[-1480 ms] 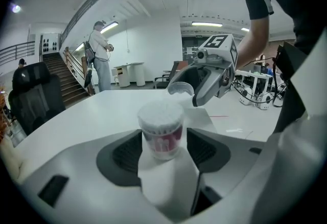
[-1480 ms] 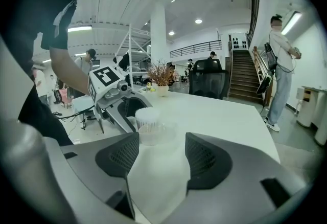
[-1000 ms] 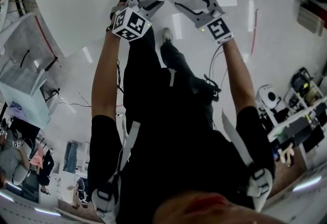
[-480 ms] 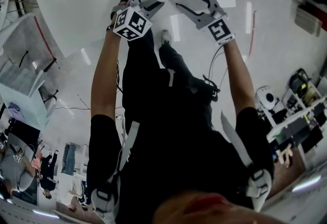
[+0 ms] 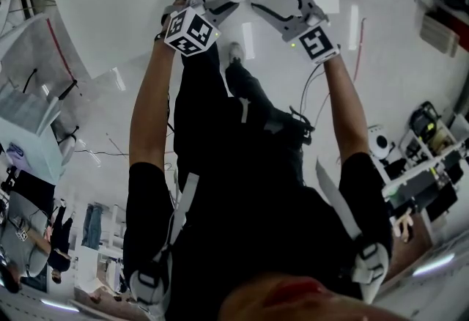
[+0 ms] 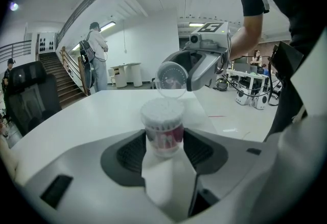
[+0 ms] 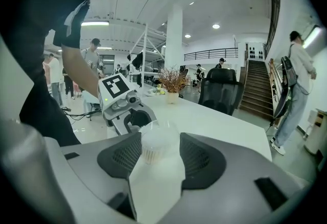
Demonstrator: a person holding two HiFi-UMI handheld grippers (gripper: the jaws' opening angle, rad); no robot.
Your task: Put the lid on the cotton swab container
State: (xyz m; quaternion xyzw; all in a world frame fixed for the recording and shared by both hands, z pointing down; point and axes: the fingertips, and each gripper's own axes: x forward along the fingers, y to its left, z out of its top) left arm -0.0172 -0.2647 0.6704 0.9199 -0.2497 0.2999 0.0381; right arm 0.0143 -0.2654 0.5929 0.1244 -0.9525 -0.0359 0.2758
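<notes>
The left claw (image 6: 163, 147) grips the cotton swab container (image 6: 162, 118) upright over the counter (image 6: 87, 115), while the right claw (image 6: 180, 74), jaws just closing in, holds the clear lid (image 6: 168, 81) tilted just above it.

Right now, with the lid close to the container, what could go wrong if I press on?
The lid hangs tilted near the top of the cotton swab container, not square over its rim; pressed on like this, it could catch on one edge.
The right gripper has just been closing its jaws on the thin clear lid; that grip may slip or flip it.
The left gripper grips the container low on its body, so a sideways push could tip it.
</notes>
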